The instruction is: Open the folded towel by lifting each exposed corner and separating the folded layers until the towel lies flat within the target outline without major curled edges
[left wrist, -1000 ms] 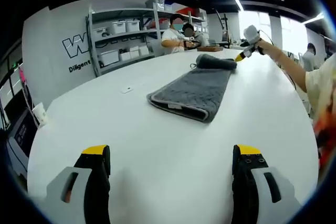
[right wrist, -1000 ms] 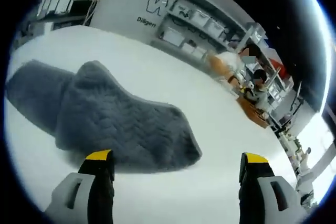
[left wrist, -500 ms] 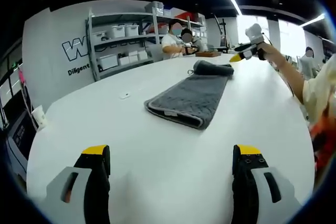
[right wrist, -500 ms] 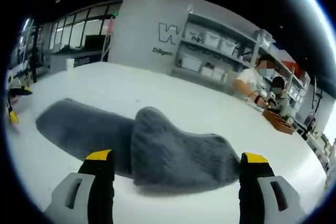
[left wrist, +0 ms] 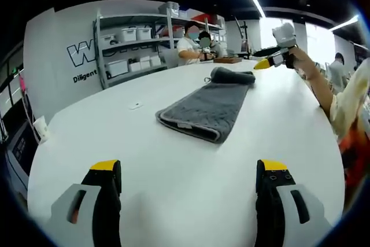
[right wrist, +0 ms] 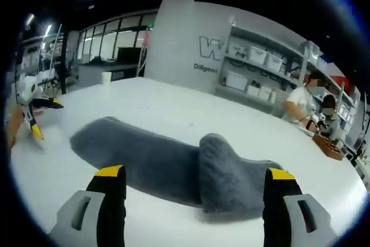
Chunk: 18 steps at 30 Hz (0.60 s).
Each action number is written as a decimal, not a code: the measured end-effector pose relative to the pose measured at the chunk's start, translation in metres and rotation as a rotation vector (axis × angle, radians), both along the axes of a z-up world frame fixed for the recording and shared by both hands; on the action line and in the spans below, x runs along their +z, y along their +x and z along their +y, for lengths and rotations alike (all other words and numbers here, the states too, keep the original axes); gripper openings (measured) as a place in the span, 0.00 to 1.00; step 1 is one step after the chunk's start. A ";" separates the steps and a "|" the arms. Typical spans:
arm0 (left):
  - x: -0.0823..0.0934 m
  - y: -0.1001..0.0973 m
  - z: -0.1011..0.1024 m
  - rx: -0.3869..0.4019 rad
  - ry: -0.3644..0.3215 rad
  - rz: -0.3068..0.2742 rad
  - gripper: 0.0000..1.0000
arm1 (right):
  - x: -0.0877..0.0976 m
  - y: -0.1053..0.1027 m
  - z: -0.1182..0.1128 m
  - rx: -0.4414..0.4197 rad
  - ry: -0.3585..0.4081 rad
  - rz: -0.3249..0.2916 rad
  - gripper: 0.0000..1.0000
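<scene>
Left gripper view: my left gripper (left wrist: 185, 201) hangs low over the bare white counter (left wrist: 173, 160), jaws spread wide with nothing between them. The grey towel (left wrist: 207, 108) lies well ahead of it, a long folded strip whose long axis runs away from this gripper toward the far side of the counter. The near short end shows a doubled, bound edge with a small label; the far end is rolled or bunched into a hump (left wrist: 232, 75).

My right gripper (left wrist: 272, 62) shows here too, held in the air just past that far hump, yellow tips pointing toward the towel. Whether its jaws touch anything I cannot tell from this view.

Right gripper view: the right gripper (right wrist: 193, 206) has its jaws spread, empty, and looks down the towel (right wrist: 144, 157) from the opposite end. The bunched fold (right wrist: 231, 180) sits nearest, almost between the jaw tips but apart from them. The flat strip stretches away toward the left gripper (right wrist: 32, 114), which appears small at the far edge of the counter.

Governing relation — the towel's long axis joins the two grippers, and the right one is much nearer its end than the left is to the other. I judge the next move belongs to the right gripper: come down on the hump, pinch its top layer, and draw it back along the axis. The left would have to travel forward to pin or lift the near edge. I see no target outline on the counter.
</scene>
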<state>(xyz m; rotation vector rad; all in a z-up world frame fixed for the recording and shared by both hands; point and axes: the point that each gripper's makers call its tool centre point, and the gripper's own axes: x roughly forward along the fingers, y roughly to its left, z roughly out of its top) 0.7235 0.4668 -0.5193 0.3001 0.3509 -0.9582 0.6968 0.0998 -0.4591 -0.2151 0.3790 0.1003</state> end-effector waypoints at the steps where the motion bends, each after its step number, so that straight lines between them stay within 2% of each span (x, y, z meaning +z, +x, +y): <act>1: 0.000 0.000 -0.001 0.000 -0.003 0.002 0.95 | 0.001 0.002 -0.001 0.007 0.009 -0.001 0.99; 7: -0.007 0.003 -0.002 0.004 0.001 0.024 0.95 | -0.016 0.005 0.013 0.046 -0.033 0.032 0.97; 10: -0.008 0.002 -0.006 -0.004 -0.012 0.039 0.95 | -0.022 0.005 0.020 0.087 -0.002 0.054 0.97; 18: -0.010 0.001 -0.016 -0.012 -0.026 0.055 0.94 | -0.027 0.002 0.016 0.093 0.025 0.062 0.97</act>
